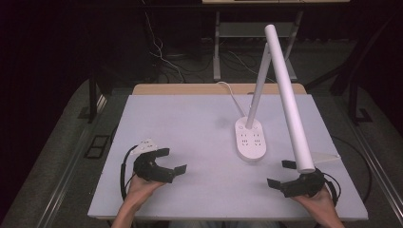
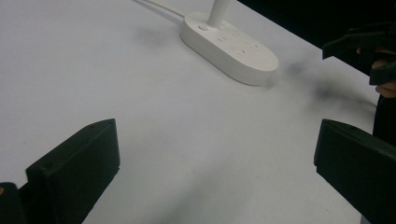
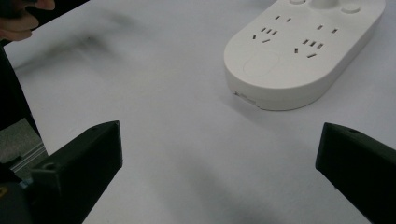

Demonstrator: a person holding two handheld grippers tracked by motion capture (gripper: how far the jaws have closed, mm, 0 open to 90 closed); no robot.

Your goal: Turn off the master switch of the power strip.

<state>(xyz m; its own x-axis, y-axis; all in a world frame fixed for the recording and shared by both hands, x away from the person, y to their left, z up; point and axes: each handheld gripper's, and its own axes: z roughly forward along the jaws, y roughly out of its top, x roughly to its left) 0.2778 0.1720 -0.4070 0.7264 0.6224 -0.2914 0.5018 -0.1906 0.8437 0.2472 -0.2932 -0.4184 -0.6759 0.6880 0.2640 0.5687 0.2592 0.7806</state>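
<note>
High view: left gripper (image 1: 173, 160) near-left and right gripper (image 1: 280, 174) near-right, both w/ jaws wide apart, holding nothing, just above the white table (image 1: 190, 123). Farther back, btwn them but nearer the right one, sits the lamp base (image 1: 251, 138) w/ sockets; its stem (image 1: 258, 90) rises at the far end.

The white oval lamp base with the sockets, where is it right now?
In the high view the white oval lamp base sits right of the table's middle, between the left gripper and the right gripper, nearer the right one and touching neither.
</note>
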